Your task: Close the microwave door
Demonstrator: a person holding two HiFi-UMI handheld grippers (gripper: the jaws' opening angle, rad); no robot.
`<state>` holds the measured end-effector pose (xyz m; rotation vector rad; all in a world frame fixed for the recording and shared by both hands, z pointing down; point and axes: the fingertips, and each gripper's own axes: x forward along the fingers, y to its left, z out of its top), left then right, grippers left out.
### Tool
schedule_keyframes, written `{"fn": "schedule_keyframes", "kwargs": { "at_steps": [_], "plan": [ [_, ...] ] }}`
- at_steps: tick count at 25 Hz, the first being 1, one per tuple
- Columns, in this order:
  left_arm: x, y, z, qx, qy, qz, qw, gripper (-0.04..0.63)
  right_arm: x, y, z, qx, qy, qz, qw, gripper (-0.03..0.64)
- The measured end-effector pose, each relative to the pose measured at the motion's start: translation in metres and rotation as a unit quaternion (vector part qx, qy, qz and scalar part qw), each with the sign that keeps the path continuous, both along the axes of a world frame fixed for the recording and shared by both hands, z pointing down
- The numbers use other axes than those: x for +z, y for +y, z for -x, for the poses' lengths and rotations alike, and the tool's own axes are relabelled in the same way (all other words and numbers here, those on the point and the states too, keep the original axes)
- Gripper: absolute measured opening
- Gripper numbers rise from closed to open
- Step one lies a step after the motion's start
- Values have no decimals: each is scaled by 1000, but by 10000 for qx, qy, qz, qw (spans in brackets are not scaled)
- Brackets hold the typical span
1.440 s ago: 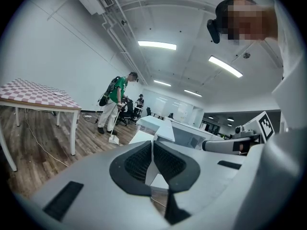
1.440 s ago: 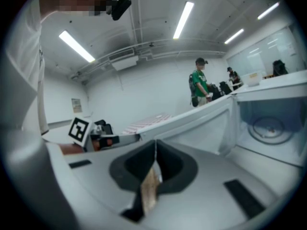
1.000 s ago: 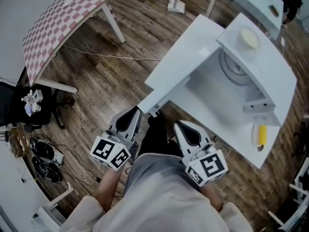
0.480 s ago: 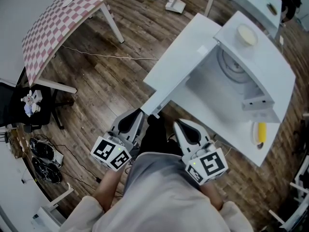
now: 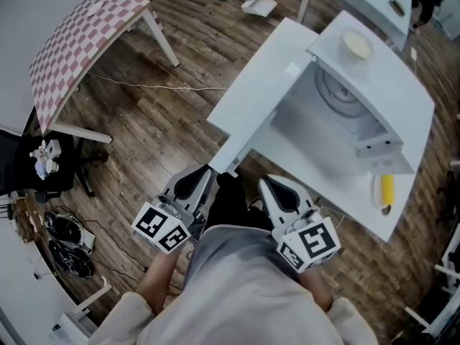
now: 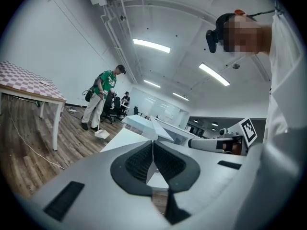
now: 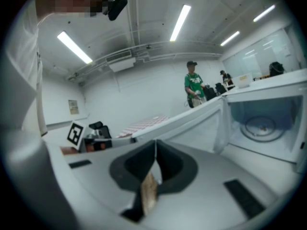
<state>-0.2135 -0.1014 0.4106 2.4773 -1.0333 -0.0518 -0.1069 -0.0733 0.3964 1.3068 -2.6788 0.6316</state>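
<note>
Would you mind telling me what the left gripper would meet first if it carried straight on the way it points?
Most likely the near end of the open microwave door, just ahead of the shut left gripper; depth is hard to judge.

White microwave (image 5: 374, 113), red-checked table (image 5: 79, 38)
</note>
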Motion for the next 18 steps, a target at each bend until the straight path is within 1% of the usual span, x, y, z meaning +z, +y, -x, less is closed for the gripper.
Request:
{"fn": "schedule_keyframes", "kwargs": {
  "at_steps": [11,18],
  "plan": [
    [2,12,-17,306,62,16,9995,18,1,7,-12,33,-11,-15,10000,24],
    [4,30,-39,978,170,29,9951,18,2,11,-20,122,-2,-44,9999,25]
  ]
}}
